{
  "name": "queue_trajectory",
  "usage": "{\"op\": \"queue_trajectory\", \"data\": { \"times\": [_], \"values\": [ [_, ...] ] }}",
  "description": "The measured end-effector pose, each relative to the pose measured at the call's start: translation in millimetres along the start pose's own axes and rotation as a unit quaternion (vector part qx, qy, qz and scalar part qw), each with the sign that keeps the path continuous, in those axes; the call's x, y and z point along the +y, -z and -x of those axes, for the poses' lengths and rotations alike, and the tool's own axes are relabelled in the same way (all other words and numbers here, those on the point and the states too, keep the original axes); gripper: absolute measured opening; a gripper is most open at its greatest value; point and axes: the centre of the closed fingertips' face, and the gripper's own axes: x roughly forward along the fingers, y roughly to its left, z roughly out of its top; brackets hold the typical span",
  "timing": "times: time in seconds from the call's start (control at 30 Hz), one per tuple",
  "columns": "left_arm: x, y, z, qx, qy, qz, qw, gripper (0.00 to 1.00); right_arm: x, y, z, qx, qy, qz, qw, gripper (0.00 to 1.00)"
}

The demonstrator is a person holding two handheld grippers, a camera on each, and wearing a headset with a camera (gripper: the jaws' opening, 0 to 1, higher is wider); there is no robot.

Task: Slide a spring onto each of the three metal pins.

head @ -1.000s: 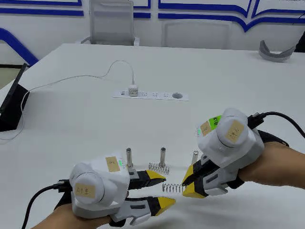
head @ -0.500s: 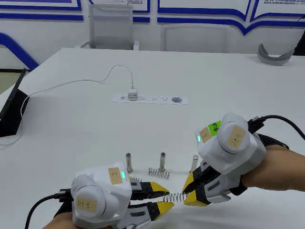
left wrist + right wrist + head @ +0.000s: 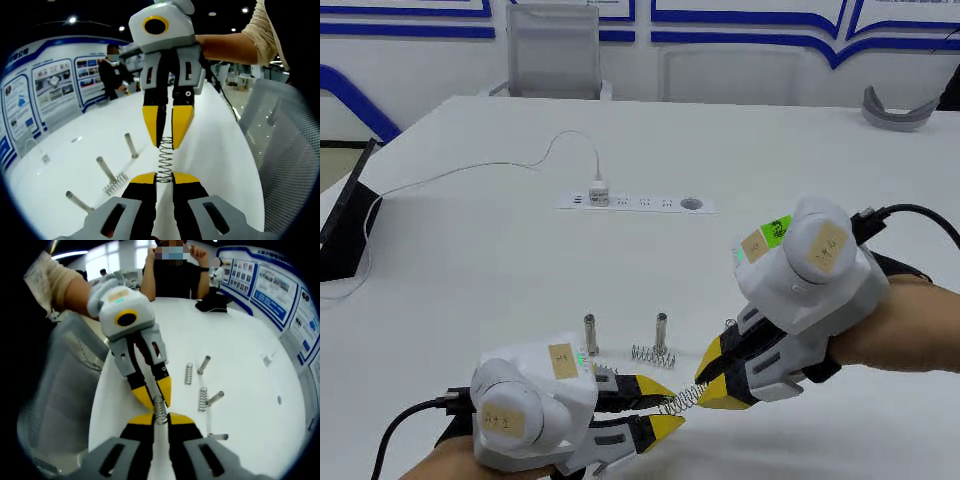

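The fingers (image 3: 144, 178) of my left gripper (image 3: 164, 178) are pressed narrow on one end of the spring (image 3: 164, 157). My right gripper (image 3: 159, 421) pinches the other end in the same way. So the spring hangs between the two pairs of yellow tips, above the table (image 3: 470, 260) and just in front of the pins. In the left gripper view the three pins stand upright in one row: the near pin (image 3: 77, 201), the middle pin (image 3: 106, 168) and the far pin (image 3: 131, 145), all bare so far I can see. One loose spring (image 3: 653, 354) lies flat at the foot of the middle pin. In the right gripper view a second loose spring (image 3: 189, 373) lies beside another pin. In the head view the body of my right gripper stands in front of one pin. The held spring is thin, of grey wire with open coils, and it slopes up from the left tips to the right tips. The table is white and smooth. Further back lie a power strip (image 3: 638, 201) with a white plug (image 3: 599, 192) and its cable (image 3: 470, 172), then a grey chair (image 3: 555, 48) and a white wall (image 3: 410, 60) with blue lines.
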Motion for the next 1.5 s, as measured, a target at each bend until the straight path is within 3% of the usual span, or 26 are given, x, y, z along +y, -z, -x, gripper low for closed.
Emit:
{"op": "queue_trajectory", "data": {
  "times": [0.53,0.97,1.5],
  "values": [
    [-1.9,-0.2,-0.7,-0.004,0.001,0.011,0.9999,0.11,3.1,-24.5,-2.3,-0.014,0.002,0.013,0.9998,0.12],
    [-2.4,-2.6,-2.3,-0.012,0.000,0.018,0.9998,0.10,5.9,-19.6,-7.4,0.003,-0.003,0.002,1.0000,0.16],
    [-2.7,-7.7,-2.6,-0.012,0.003,0.013,0.9998,0.10,4.8,-12.2,-13.5,0.026,-0.007,-0.003,0.9996,0.13]
  ]
}}
